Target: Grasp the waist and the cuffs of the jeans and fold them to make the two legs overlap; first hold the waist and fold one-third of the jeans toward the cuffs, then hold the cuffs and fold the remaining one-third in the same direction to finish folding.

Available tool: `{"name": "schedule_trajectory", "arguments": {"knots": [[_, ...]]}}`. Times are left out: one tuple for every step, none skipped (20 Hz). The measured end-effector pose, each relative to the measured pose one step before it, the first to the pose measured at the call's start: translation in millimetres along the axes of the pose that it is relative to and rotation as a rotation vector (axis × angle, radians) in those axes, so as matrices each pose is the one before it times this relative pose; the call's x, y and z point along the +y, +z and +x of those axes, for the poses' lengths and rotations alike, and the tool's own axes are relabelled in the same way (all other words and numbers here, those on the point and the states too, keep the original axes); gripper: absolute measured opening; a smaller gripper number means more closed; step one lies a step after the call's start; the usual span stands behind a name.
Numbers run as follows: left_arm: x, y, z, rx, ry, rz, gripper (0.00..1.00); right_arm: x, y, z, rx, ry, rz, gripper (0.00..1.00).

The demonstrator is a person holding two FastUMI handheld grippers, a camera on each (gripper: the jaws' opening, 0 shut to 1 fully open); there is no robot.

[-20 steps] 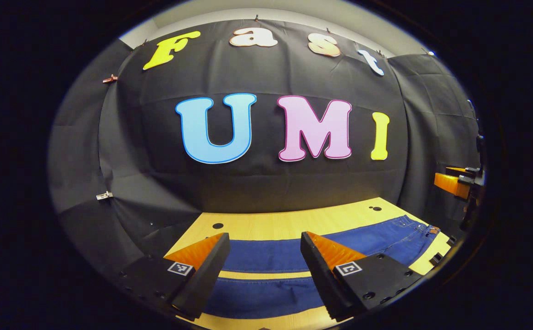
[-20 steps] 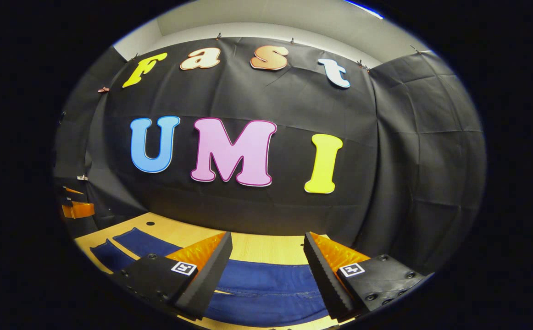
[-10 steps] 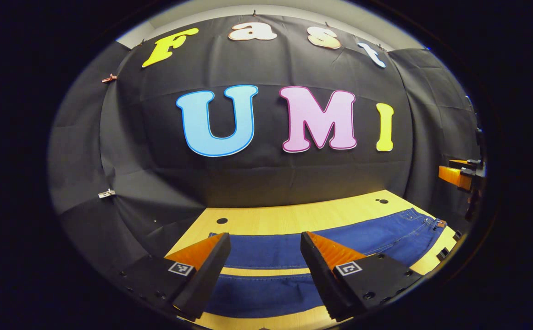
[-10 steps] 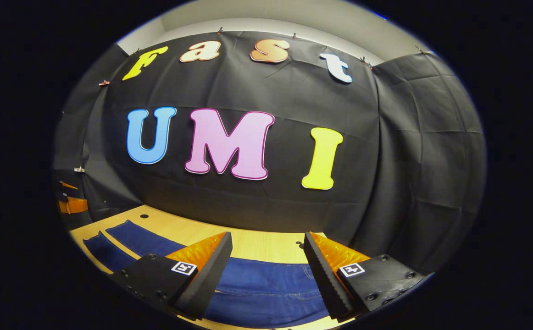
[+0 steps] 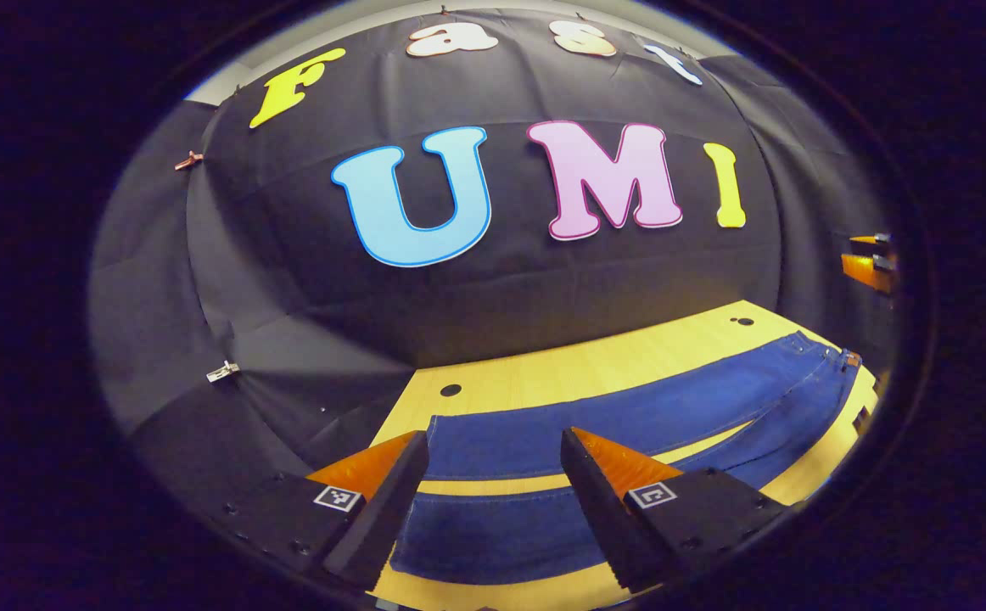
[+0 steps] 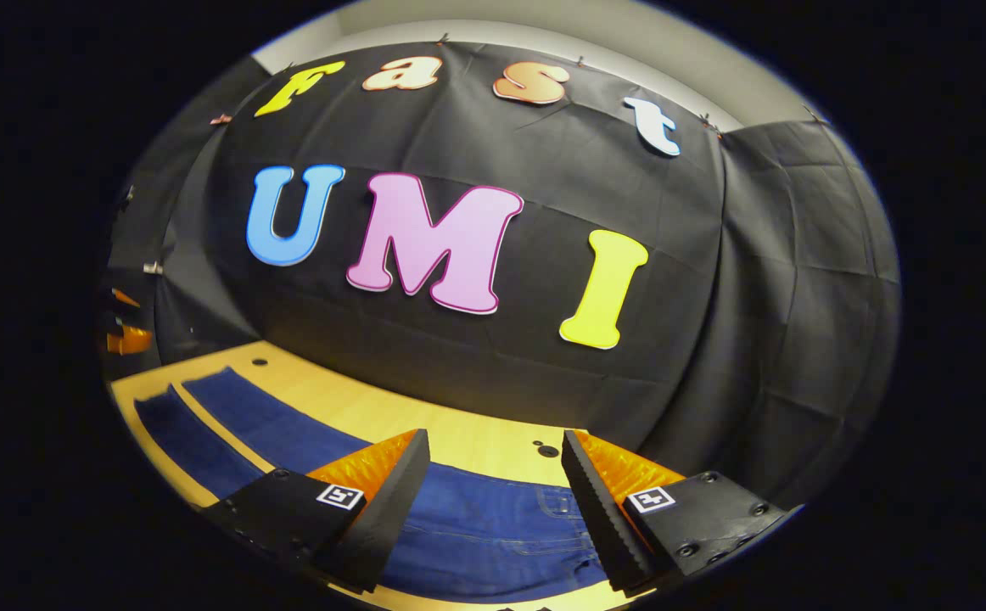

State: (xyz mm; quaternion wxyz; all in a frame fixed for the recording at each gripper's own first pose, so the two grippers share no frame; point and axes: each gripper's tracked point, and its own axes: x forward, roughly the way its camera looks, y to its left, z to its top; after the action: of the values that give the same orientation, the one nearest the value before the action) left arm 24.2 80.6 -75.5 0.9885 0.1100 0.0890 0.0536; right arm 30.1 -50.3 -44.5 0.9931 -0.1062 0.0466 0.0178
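Blue jeans (image 5: pixel 595 416) lie flat on the wooden table (image 5: pixel 561 373), legs spread apart with a strip of wood between them. In the left gripper view the cuffs are near my left gripper (image 5: pixel 493 450), which hovers open above the leg ends with nothing between its fingers. The waist runs off to the right edge, where the other gripper (image 5: pixel 871 263) shows. In the right gripper view my right gripper (image 6: pixel 493 450) hangs open above the waist and back pocket of the jeans (image 6: pixel 476 535). The legs stretch away to the left, toward the other gripper (image 6: pixel 124 327).
The black cloth wall closes the table's far side and both ends. Small dark holes (image 5: pixel 450 390) (image 6: pixel 548 451) mark the tabletop near the jeans. Bare wood (image 6: pixel 391 412) lies between the jeans and the wall.
Both views have tilted downward, so more of the table and jeans shows. Both grippers have stayed open and hold nothing.
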Motion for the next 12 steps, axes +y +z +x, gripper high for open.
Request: {"name": "schedule_trajectory", "arguments": {"knots": [[7.68, -11.44, 1.98, 0.02556, -0.00416, 0.05136, 0.98, -6.8, -2.94, -0.09, 0.00652, -0.00273, -0.02683, 0.96], [6.08, -16.41, 2.83, 0.02902, -0.01073, 0.05156, 0.99, -7.08, -4.11, 0.71, 0.00916, -0.00554, -0.0167, 0.96], [4.48, -17.39, 2.6, 0.03729, -0.01391, 0.04486, 0.98, -5.43, -5.25, 1.57, 0.01359, -0.0072, -0.00182, 0.96], [1.63, -19.22, 1.74, 0.03973, -0.0186, 0.04368, 0.98, -2.68, -5.56, 0.18, 0.02035, -0.00532, 0.0077, 0.96], [-1.57, -17.56, 4.28, 0.04118, -0.03155, 0.05402, 0.98, -3.16, -6.27, 1.38, 0.02174, -0.00944, 0.00782, 0.96], [1.37, -19.43, 2.7, 0.04807, -0.01924, 0.07208, 0.99, -4.94, -5.71, -0.16, 0.01761, -0.01311, 0.00937, 0.96], [3.09, -19.46, 5.51, 0.05044, -0.01792, 0.08391, 0.98, -3.28, -3.57, -0.66, 0.00482, -0.00707, 0.00594, 0.96], [0.34, -22.59, 6.27, 0.05839, -0.00844, 0.0785, 0.98, -2.98, -5.16, -0.98, 0.00789, -0.0102, -0.00479, 0.96], [-1.28, -18.72, 6.66, 0.05218, -0.01826, 0.06124, 0.98, -2.57, -6.62, 0.51, 0.01489, -0.00513, -0.00867, 0.96], [-1.54, -15.79, 6.14, 0.04126, -0.0157, 0.05363, 0.98, -0.35, -9.26, 2.04, 0.02194, -0.00066, -0.00772, 0.96], [-4.53, -9.86, 6.56, 0.02614, -0.02249, 0.05176, 0.98, -2.12, -9.35, -0.21, 0.02502, 0.00045, -0.00601, 0.96], [-5.07, -7.11, 3.67, 0.01383, -0.02537, 0.05707, 0.99, -2.91, -9.48, 0.2, 0.02586, -0.00141, -0.00367, 0.96]]}}
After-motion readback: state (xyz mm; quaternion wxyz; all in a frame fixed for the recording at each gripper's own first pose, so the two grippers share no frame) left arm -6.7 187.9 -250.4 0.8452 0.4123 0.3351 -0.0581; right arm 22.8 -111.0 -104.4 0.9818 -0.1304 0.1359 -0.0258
